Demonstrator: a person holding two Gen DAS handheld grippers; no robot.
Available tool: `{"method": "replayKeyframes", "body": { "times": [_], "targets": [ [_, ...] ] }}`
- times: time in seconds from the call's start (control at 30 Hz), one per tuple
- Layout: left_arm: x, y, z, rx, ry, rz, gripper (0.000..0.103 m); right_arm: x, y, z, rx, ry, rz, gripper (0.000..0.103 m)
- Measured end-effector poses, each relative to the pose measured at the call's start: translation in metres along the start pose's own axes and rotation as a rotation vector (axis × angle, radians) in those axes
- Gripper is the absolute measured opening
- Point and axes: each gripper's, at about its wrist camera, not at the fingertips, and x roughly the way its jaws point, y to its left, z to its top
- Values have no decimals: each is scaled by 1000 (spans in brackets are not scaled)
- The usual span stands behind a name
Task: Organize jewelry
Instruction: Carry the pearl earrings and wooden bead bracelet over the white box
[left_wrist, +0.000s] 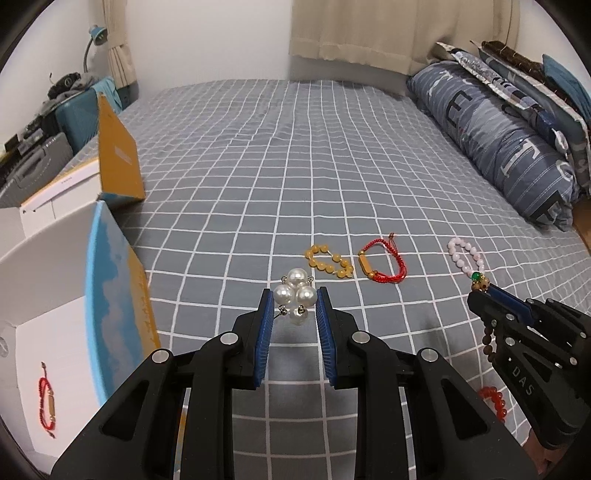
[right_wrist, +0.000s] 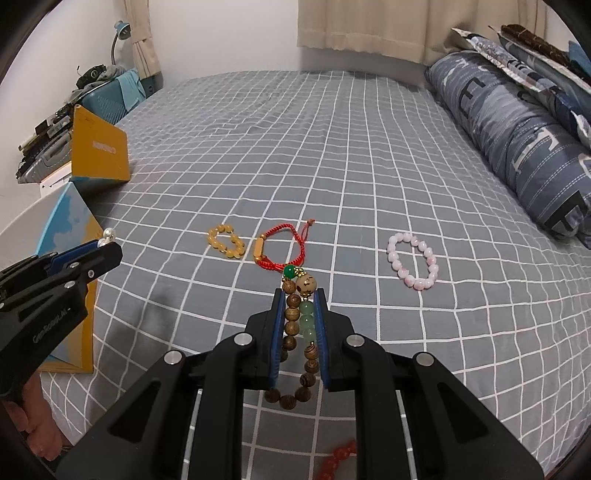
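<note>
Pearls, a pearl bracelet (left_wrist: 296, 295), sit pinched between the pads of the left gripper (left_wrist: 294, 306), lifted above the bed (left_wrist: 332, 166). The right gripper (right_wrist: 300, 314) is closed on a wooden bead bracelet (right_wrist: 295, 332) that dangles below its jaws. A white box (left_wrist: 55, 350) at left already holds a red cord bracelet (left_wrist: 48, 400). Judging by this, transport is under way; next, each piece needs carrying over the box and a gentle release

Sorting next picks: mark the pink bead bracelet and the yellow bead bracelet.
Pink bead bracelet (right_wrist: 428, 254): right wrist view, bead on its right side.
Yellow bead bracelet (right_wrist: 218, 244): right wrist view, bead on its left side.
</note>
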Motion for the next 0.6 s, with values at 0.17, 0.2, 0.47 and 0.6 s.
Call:
{"method": "replayKeyframes", "body": {
  "times": [0.17, 0.2, 0.47, 0.6],
  "targets": [
    [-16, 5, 0, -6, -17, 4, 23, -13, 6, 2, -4, -19, -2, 15],
    [-18, 6, 0, -6, -19, 6, 23, -16, 7, 3, -4, -23, -2, 15],
    [-41, 19, -3, -18, -42, 20, 23, -37, 24, 6, -18, -50, 2, 15],
    [-53, 27, -7, -23, -52, 26, 23, -47, 33, 7, -22, -67, 8, 15]
  ]
}}
